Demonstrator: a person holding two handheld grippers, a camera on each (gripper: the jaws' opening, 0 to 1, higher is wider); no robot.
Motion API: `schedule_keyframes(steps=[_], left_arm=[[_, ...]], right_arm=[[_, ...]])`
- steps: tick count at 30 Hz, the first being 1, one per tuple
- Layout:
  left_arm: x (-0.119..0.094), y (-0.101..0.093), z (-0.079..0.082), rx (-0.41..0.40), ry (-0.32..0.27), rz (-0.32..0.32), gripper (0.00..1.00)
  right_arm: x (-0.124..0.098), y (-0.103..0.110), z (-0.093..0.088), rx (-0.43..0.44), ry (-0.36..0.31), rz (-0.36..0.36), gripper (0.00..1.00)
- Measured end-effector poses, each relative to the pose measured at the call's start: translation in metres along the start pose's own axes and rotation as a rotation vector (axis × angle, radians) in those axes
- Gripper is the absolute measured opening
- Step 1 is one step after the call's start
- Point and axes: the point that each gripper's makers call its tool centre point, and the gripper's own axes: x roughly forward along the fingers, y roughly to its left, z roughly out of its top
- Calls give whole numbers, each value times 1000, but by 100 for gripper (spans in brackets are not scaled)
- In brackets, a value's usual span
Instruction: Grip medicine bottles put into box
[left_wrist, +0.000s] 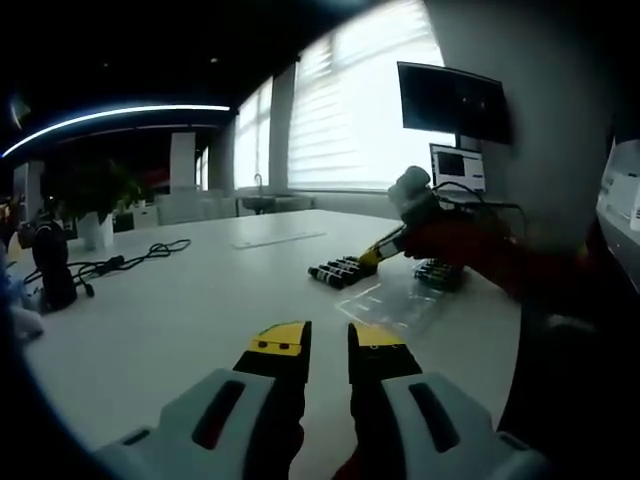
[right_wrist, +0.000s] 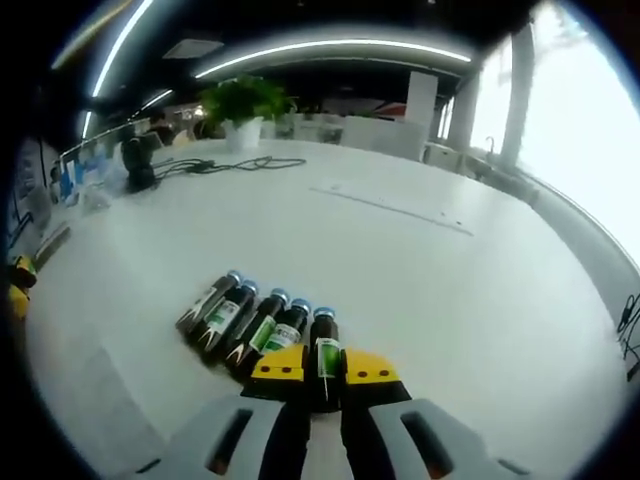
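Five small dark medicine bottles (right_wrist: 258, 325) are lying side by side in a row on a white table (right_wrist: 400, 280); the right gripper (right_wrist: 323, 366) is pinching the end bottle (right_wrist: 325, 362) between its jaws; the left gripper (left_wrist: 329, 339) is hovering over the table, jaws slightly parted, holding nothing; a clear plastic box (left_wrist: 400, 300) is sitting just beside the bottles.

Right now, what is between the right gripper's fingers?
One dark medicine bottle with a green label, the end bottle of a row of bottles on the white table. Its lower part is hidden by the fingers.

Five dark medicine bottles (right_wrist: 262, 325) lying side-by-side.
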Motion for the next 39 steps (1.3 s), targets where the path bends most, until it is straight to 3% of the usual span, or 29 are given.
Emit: schedule_keyframes(steps=[24, 39], left_arm=[[-3, 0, 5, 10, -11, 7, 9], [-3, 0, 5, 5, -14, 4, 8]], right_arm=[[-4, -2, 1, -6, -2, 1, 7], [-27, 5, 15, -16, -63, -12, 7]])
